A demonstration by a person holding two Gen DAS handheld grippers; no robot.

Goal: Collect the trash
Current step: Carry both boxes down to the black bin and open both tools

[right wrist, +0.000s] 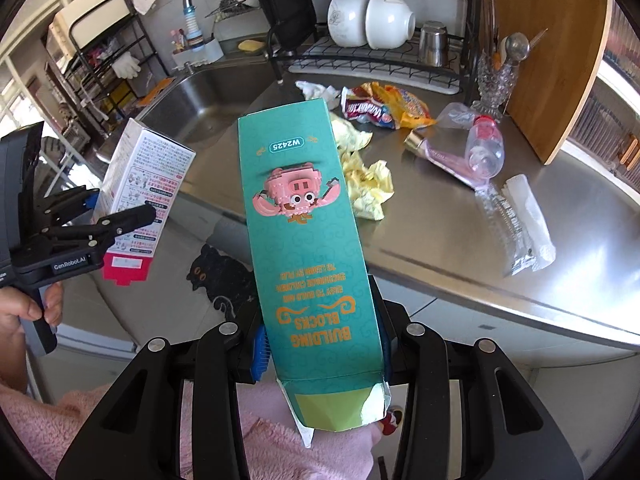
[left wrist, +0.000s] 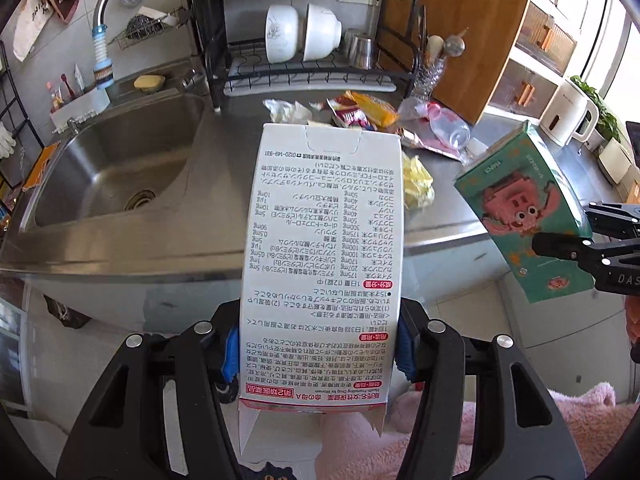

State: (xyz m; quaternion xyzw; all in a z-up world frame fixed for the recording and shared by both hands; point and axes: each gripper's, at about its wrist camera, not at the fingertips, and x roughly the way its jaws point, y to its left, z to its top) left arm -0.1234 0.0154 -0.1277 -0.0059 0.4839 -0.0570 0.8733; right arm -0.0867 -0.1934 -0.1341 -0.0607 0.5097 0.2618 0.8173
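Here, the stainless steel worktop (right wrist: 460,236) carries crumpled yellow paper (right wrist: 368,180), snack wrappers (right wrist: 384,108) and a clear plastic bottle (right wrist: 484,148). In front of it, the left gripper (left wrist: 320,350) clamps a white printed carton (left wrist: 324,240); the right gripper (right wrist: 322,346) clamps a teal building-blocks box (right wrist: 308,216), jaws closed on each.
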